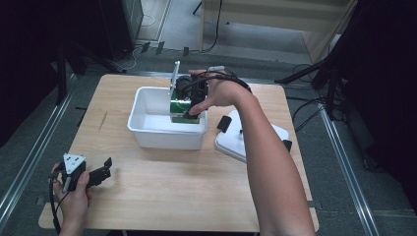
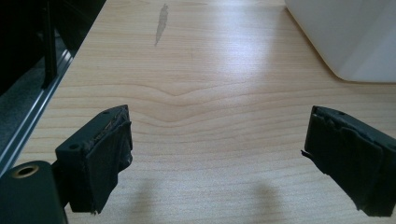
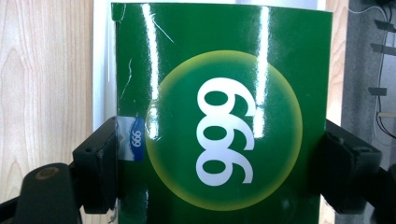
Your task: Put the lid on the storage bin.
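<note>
The right gripper [image 1: 189,109] pinches a green box [image 1: 180,109], one jaw on each side face, and holds it upright inside the white bin [image 1: 147,129] at the centre of the high view, against the bin's right-hand wall. In the right gripper view the green box [image 3: 219,116] spans the frame between the two jaws, its glossy face printed with a pale circle and white numerals. The left gripper [image 1: 96,173] rests at the lower left of the high view with its jaws spread and nothing between them; in the left gripper view they point over bare table [image 2: 196,93] toward a corner of the white bin [image 2: 345,37]. A white lid [image 1: 231,142] lies on the table just right of the bin. The step in hand appears to be setting the box down in the bin. Lower it vertically until its base is fully seated on the floor of the bin, keep the side faces clear of the rim, and only then release. Keep the left gripper clear of the bin
</note>
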`<state>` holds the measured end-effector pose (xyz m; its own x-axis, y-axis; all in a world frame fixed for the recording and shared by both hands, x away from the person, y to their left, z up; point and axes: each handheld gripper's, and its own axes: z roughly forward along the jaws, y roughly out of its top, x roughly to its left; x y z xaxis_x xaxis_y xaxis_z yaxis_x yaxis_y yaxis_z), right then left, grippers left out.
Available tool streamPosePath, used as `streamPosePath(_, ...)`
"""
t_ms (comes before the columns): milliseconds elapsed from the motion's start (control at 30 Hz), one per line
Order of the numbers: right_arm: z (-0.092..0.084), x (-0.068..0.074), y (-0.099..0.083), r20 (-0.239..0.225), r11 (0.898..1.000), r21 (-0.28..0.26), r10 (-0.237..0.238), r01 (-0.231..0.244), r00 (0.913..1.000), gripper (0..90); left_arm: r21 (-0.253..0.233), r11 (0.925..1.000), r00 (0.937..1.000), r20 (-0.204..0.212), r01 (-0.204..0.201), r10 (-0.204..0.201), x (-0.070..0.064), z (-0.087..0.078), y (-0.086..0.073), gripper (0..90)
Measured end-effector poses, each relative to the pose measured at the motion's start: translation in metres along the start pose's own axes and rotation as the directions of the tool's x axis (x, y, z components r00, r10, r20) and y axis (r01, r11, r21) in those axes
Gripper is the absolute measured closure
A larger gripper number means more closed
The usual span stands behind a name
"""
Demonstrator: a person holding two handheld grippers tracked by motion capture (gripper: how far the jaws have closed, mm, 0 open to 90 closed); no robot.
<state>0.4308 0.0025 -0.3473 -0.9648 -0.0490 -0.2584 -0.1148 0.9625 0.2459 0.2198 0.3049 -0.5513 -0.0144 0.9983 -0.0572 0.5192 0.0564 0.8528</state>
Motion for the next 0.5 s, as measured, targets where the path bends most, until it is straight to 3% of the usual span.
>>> streamPosePath(333, 0.028, 0.001, 0.0, -0.018, 1.0, -0.002, -0.023, 0.023, 0.9996, 16.4, -0.002, 1.0, 1.0, 0.001, 0.001, -0.001, 0.0, 0.0, 0.0, 8.3)
streamPosePath(367, 0.029, 0.002, 0.0, -0.017, 1.0, 0.006, -0.001, 0.001, 0.9999, 16.4, -0.001, 1.0, 1.0, 0.001, 0.001, -0.001, 0.0, 0.0, 0.0, 8.3)
streamPosePath(500, 0.039, 0.0, -0.002, -0.016, 1.0, -0.004, -0.008, 0.008, 0.9998, 16.4, 0.001, 1.0, 1.0, 0.003, 0.001, -0.001, 0.001, 0.0, 0.0, 8.3)
